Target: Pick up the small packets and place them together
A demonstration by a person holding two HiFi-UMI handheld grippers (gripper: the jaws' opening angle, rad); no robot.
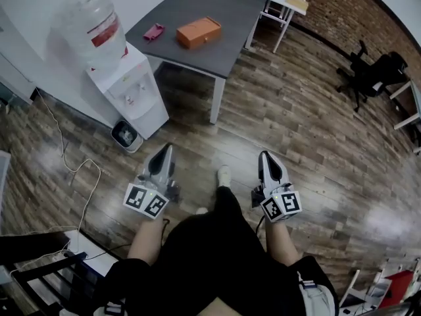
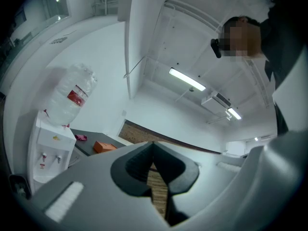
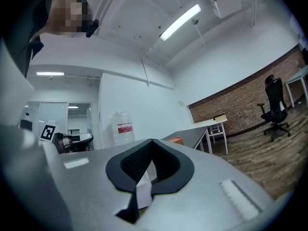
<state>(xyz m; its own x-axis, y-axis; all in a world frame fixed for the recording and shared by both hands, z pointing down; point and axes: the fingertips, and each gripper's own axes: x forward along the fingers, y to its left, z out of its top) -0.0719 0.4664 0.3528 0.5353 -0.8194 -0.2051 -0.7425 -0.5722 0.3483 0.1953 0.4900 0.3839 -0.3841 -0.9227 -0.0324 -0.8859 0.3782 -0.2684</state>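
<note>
Both closed: left tool (image 1: 167,149), right tool (image 1: 265,155)

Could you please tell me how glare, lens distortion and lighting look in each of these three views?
Head view: strong fisheye bends the floor planks, and pale glare patches sit on the wood at left and right. Left gripper view: black rounded corners, the ceiling lamp blown out white. Right gripper view: the same black corners, its lamp strip also overexposed.
</note>
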